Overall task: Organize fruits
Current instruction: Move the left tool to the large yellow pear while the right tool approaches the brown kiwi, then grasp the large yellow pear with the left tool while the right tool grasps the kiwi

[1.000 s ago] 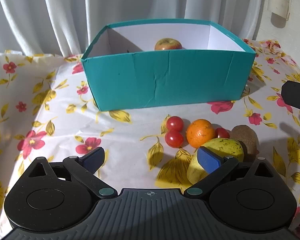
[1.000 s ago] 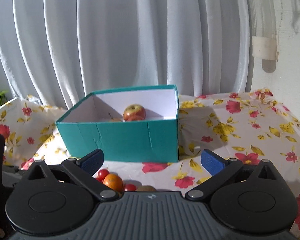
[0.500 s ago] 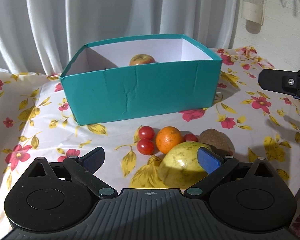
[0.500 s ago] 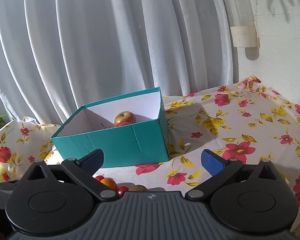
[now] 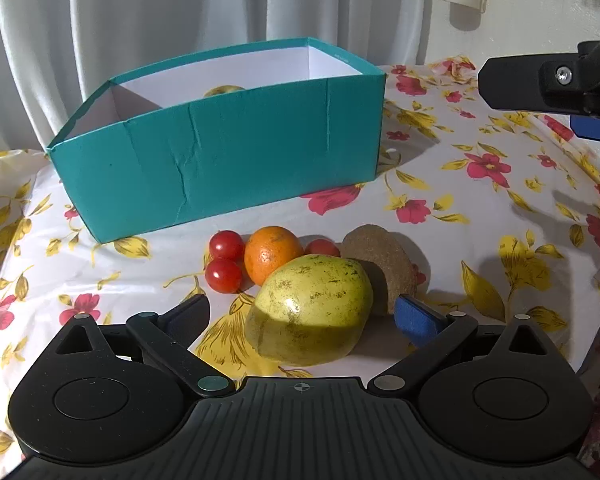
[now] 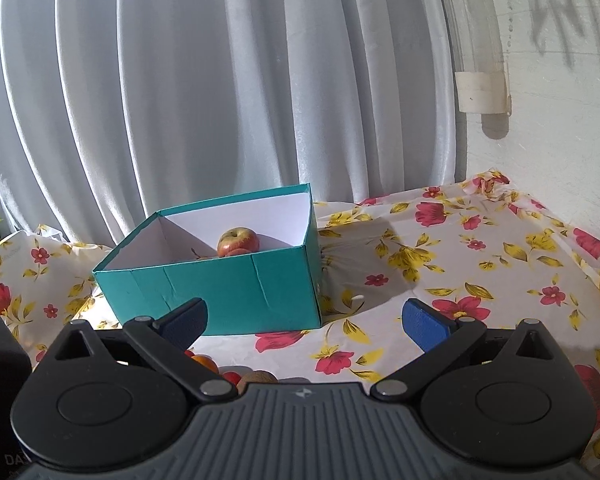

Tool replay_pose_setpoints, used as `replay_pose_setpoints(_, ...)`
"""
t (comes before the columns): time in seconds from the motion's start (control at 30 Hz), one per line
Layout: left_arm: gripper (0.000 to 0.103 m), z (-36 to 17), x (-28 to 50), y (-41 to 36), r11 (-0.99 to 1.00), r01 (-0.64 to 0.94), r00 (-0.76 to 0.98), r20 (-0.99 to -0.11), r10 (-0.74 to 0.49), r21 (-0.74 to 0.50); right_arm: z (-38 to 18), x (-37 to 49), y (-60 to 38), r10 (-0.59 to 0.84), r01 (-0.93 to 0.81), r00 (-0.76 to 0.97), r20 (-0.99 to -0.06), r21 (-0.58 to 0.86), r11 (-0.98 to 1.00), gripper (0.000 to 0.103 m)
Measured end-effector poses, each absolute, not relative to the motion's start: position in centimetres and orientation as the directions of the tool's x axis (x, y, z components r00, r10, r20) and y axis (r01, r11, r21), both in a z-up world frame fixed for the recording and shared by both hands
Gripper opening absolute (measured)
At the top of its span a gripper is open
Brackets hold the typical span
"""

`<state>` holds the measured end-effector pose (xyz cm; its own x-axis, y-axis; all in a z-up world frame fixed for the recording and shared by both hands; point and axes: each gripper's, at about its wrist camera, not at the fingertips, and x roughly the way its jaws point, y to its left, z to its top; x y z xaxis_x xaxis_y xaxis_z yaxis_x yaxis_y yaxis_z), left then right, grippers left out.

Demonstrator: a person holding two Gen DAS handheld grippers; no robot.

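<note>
A large yellow-green mango (image 5: 312, 308) lies on the flowered tablecloth, between the open fingers of my left gripper (image 5: 302, 318), which do not touch it. Behind it sit an orange (image 5: 272, 254), three cherry tomatoes (image 5: 225, 245) and a brown kiwi (image 5: 380, 262). A teal box (image 5: 228, 160) stands beyond, with an apple (image 6: 238, 240) inside. My right gripper (image 6: 304, 320) hangs open and empty above the table, right of the box; it shows at the upper right of the left wrist view as the right gripper (image 5: 548, 88). The orange (image 6: 204, 362) peeks out under its left finger.
White curtains (image 6: 220, 100) hang behind the table, and a white wall (image 6: 560, 120) rises at the right. The flowered cloth (image 6: 480, 264) to the right of the box is bare. A dark object (image 6: 0, 380) sits at the left edge of the right wrist view.
My left gripper has swung rightward, so the mango now sits centred between its fingers. The right gripper has risen and turned; the box looks smaller and further left in its view.
</note>
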<state>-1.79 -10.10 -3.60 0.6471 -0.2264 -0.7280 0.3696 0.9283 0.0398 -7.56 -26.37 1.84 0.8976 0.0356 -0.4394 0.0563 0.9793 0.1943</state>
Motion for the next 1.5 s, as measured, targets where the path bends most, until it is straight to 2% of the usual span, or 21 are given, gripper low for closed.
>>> replay_pose_setpoints(0.4, 0.099, -4.5, -1.1, -10.6, 0.925, 0.378, 0.64, -0.73, -0.238, 0.03, 1.6, -7.5, -26.4, 0.025, 0.065, 0.889, -0.456, 0.182, 0.981, 0.103)
replay_pose_setpoints(0.47, 0.097, -4.6, -1.1, -10.5, 0.923, 0.383, 0.634, -0.734, -0.245, 0.023, 1.6, -7.4, -26.4, 0.025, 0.065, 0.889, -0.457, 0.181, 0.981, 0.103)
replay_pose_setpoints(0.53, 0.09, -4.7, -1.1, -10.5, 0.919, 0.393, 0.623, -0.737, -0.262, 0.006, 1.7, -7.3, -26.4, 0.029, 0.062, 0.888, -0.458, 0.182, 0.981, 0.103)
replay_pose_setpoints(0.77, 0.087, -4.8, -0.8, -10.0, 0.915, 0.402, 0.607, -0.74, -0.288, -0.027, 1.6, -6.8, -26.2, 0.032, 0.058, 0.886, -0.462, 0.179, 0.982, 0.103)
replay_pose_setpoints(0.93, 0.077, -4.6, -0.8, -9.6, 0.918, 0.397, 0.603, -0.749, -0.274, -0.016, 1.6, -6.7, -26.2, 0.032, 0.058, 0.885, -0.465, 0.179, 0.982, 0.103)
replay_pose_setpoints(1.2, 0.076, -4.5, -0.5, -9.4, 0.916, 0.4, 0.586, -0.761, -0.28, -0.028, 1.3, -6.3, -25.4, 0.044, 0.039, 0.876, -0.48, 0.162, 0.986, 0.103)
replay_pose_setpoints(1.5, 0.074, -2.3, -0.9, -5.7, 0.955, 0.291, 0.62, -0.749, -0.234, -0.057, 0.0, -5.2, -24.6, -0.01, 0.063, 0.852, -0.524, 0.084, 0.994, 0.103)
